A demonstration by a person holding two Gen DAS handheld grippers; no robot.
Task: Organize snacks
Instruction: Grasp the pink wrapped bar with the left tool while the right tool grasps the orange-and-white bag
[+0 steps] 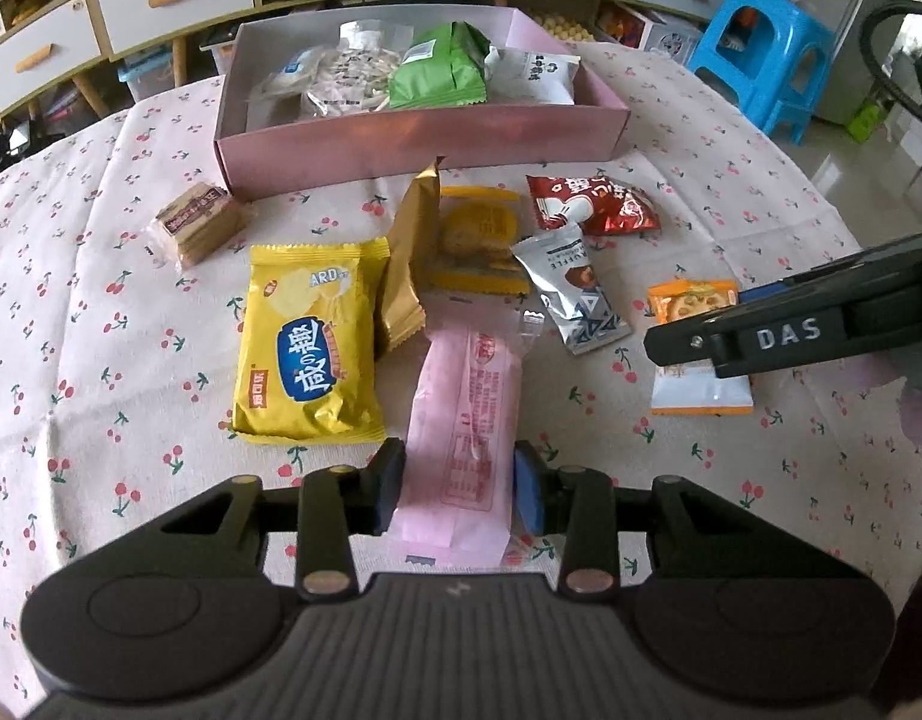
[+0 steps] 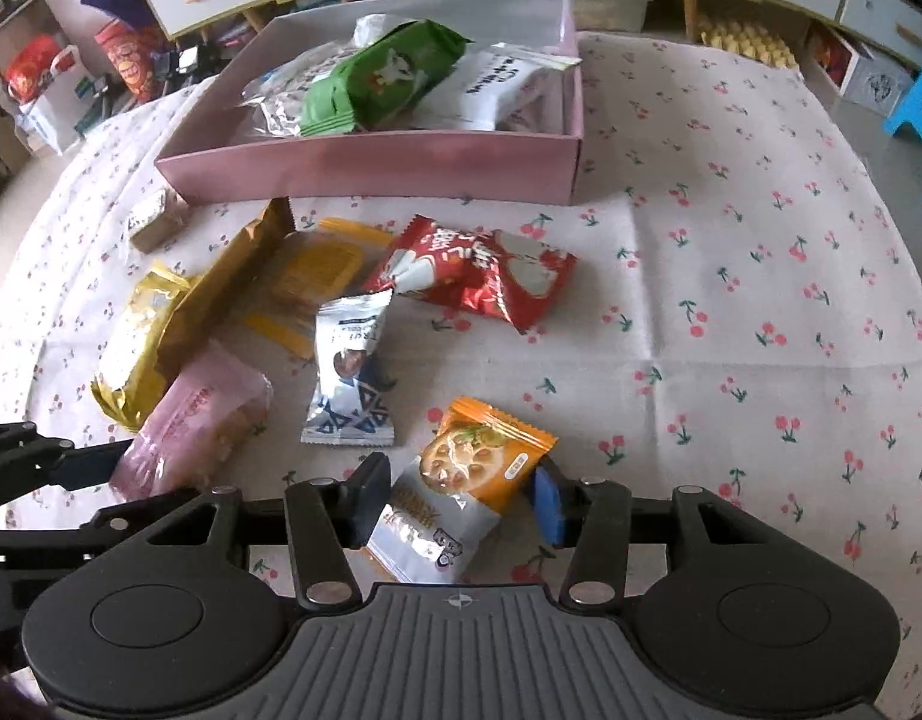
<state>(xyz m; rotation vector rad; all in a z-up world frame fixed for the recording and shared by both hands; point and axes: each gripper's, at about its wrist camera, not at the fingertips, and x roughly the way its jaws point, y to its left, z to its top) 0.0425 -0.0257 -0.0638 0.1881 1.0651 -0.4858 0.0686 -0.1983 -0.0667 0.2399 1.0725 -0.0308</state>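
Snacks here are light foil and film packets, crinkly, slippery and easily crushed, so we judge it best to take each across its narrow width near one end, with modest squeeze. In the left wrist view the pink wafer packet (image 1: 461,438) lies lengthwise at lower centre on the tabletop (image 1: 730,192), its near end between the left gripper (image 1: 461,489) jaws, which are clenched on its two long edges. In the right wrist view the orange-and-white packet (image 2: 461,480) sits at lower centre, tilted, between the right gripper (image 2: 458,507) jaws; the dark pad touches its white end, the blue pad sits at its orange corner, and we read this as a grasp. The pink box (image 2: 377,171), already holding several packets, stands in the upper part of both views, well apart from both held packets.
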